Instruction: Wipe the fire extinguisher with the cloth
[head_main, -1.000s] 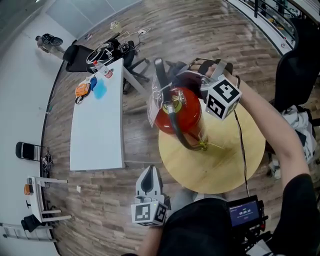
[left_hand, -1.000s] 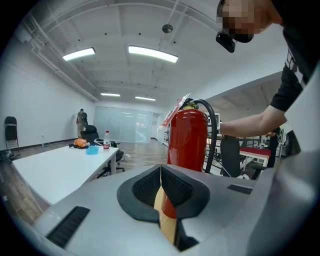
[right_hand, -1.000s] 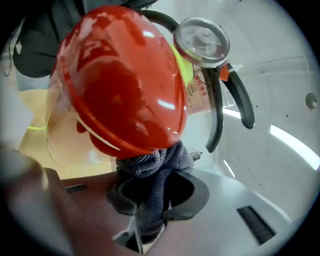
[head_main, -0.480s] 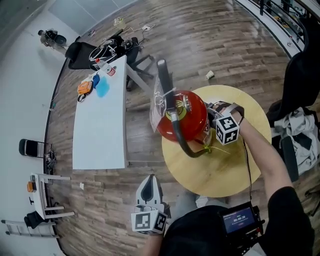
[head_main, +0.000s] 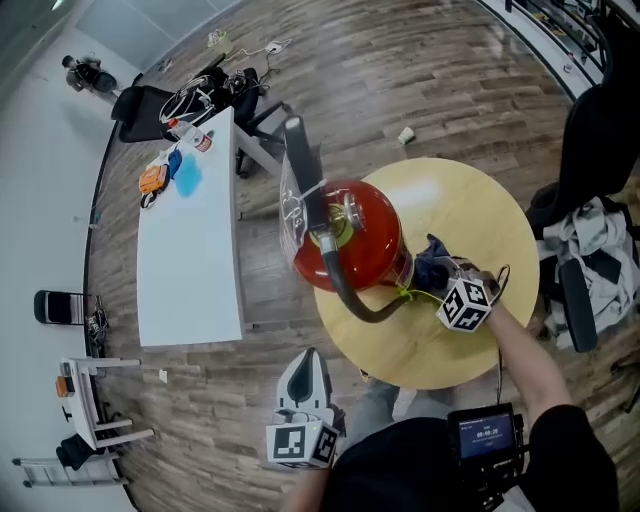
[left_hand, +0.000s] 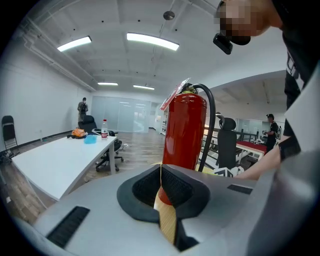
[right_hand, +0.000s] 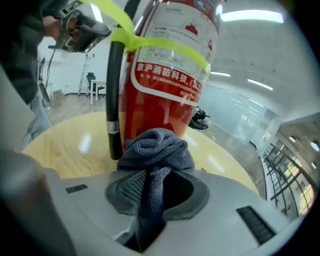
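Note:
A red fire extinguisher (head_main: 356, 240) stands upright on the round wooden table (head_main: 470, 220), its black hose (head_main: 340, 290) curving down its front. My right gripper (head_main: 445, 275) is low by the extinguisher's base, shut on a dark blue-grey cloth (head_main: 430, 262). In the right gripper view the bunched cloth (right_hand: 156, 152) sits just before the red body (right_hand: 165, 85), beside the hose (right_hand: 115, 110); whether they touch is unclear. My left gripper (head_main: 303, 370) hangs off the table's near edge, shut and empty. The left gripper view shows the extinguisher (left_hand: 184, 132) standing ahead.
A long white table (head_main: 190, 240) with a bottle and small items stands to the left. Office chairs (head_main: 150, 105) and cables lie at its far end. A chair draped with clothing (head_main: 590, 260) is at the right. The floor is wood plank.
My right gripper has come down with the cloth from the extinguisher's upper right side to beside its base. The left gripper has stayed put.

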